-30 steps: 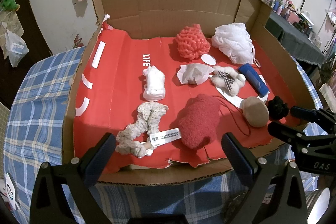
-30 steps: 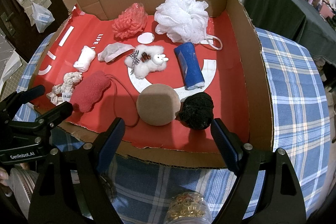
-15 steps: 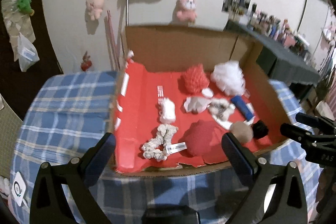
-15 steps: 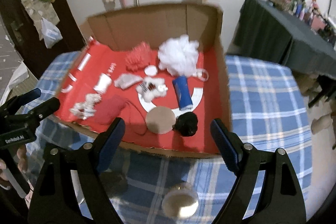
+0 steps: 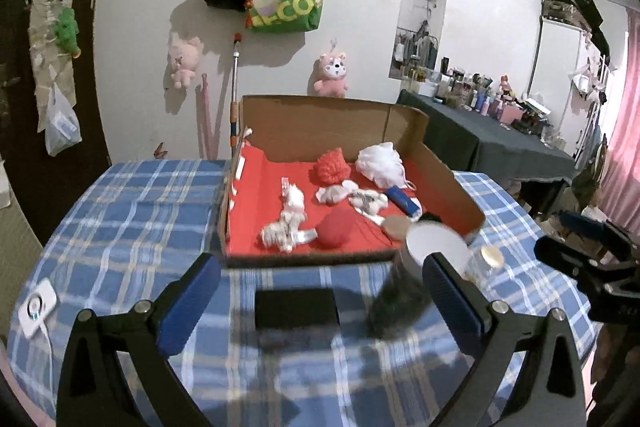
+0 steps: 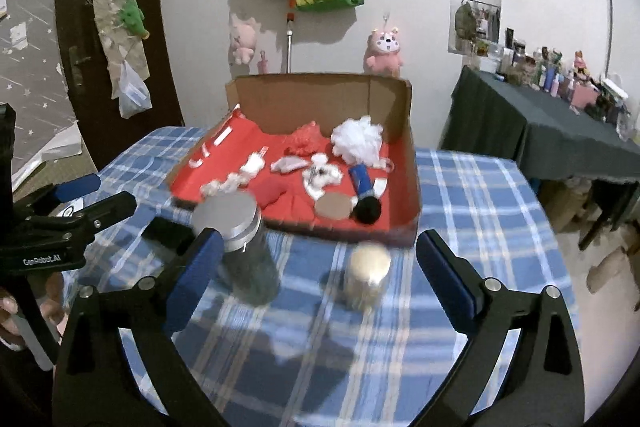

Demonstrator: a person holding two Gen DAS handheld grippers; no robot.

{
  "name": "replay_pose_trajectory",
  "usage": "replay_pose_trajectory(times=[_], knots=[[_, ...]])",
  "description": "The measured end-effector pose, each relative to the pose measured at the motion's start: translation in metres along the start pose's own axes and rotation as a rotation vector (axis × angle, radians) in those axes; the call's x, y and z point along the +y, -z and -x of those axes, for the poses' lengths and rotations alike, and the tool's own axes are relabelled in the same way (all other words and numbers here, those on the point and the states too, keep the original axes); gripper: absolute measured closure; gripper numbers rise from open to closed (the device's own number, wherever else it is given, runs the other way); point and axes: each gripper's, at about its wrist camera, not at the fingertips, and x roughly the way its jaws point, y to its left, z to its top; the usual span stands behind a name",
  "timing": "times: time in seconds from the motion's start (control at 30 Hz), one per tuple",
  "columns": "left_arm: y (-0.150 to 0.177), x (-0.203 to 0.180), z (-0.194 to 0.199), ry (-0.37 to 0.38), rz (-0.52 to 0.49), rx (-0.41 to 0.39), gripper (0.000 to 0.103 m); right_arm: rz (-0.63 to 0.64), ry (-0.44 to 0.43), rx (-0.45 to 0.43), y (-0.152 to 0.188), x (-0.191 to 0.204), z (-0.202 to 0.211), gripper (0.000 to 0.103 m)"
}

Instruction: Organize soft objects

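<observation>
L gripper & R gripper both spread wide, empty, above blue plaid tablecloth; soft items — white mesh pouf, red knit ball — inside red-lined cardboard box

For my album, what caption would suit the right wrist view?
Open right gripper hovers above a checked tablecloth, facing two jars and a cardboard box of soft objects.

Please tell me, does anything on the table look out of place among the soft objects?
Yes. Two hard jars stand on the plaid tablecloth outside the cardboard box: a tall silver-lidded jar and a smaller gold-lidded jar. A black rectangular object lies nearby.
</observation>
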Motion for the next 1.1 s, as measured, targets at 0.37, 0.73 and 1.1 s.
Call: replay_pose_trajectory(times=[0.37, 0.73, 1.1], knots=[[0.077, -0.022, -0.032, 0.0, -0.08, 0.128, 0.0, -0.051, 0.072, 0.133, 0.083, -0.002, -0.043, 0.004], [0.108, -0.012, -0.077, -0.056, 0.011, 0.269, 0.0, -0.062, 0.114, 0.239, 0.112, -0.006, -0.079, 0.004], [0.113, -0.016, -0.083, -0.128, -0.015, 0.273, 0.0, -0.085, 0.153, 0.247, 0.116, -0.011, -0.085, 0.003]])
